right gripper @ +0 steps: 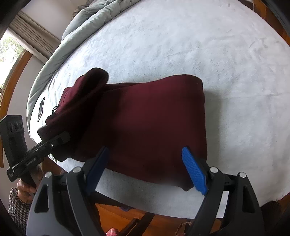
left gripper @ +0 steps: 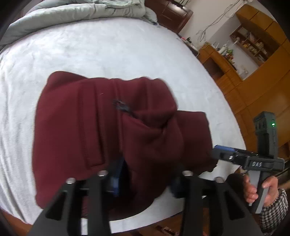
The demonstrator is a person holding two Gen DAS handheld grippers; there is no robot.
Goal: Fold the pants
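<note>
Here, every place is told from the maroon pants.
Pants: the maroon pants (right gripper: 145,127) lie folded into a thick bundle on the white bed sheet (right gripper: 199,45), close to the bed's near edge; one rounded end of cloth rises at the bundle's far left corner in the right wrist view.
Left gripper: the left gripper (left gripper: 143,183) hangs over the near edge of the pants, tilted downward; its fingers stand part-way apart, and cloth lies between them, though blur hides whether the pads press on it, so I cannot tell if it holds the fabric.
Right gripper: the right gripper (right gripper: 148,168) sits at the near edge of the pants with its blue pads (right gripper: 194,172) spread wide; the cloth shows between them, untouched by either pad.
Hands: a hand (left gripper: 257,188) in a checked sleeve (left gripper: 273,214) grips the right gripper's handle, just right of the pants in the left wrist view.
Quilt: a pale green quilt (left gripper: 72,12) is bunched up well beyond the pants, at the bed's far side.
Phone: a dark flat phone-like slab (right gripper: 41,109) lies on the sheet left of the pants.
Shelves: wooden shelves (left gripper: 253,45) stand far off to the right of the pants.
</note>
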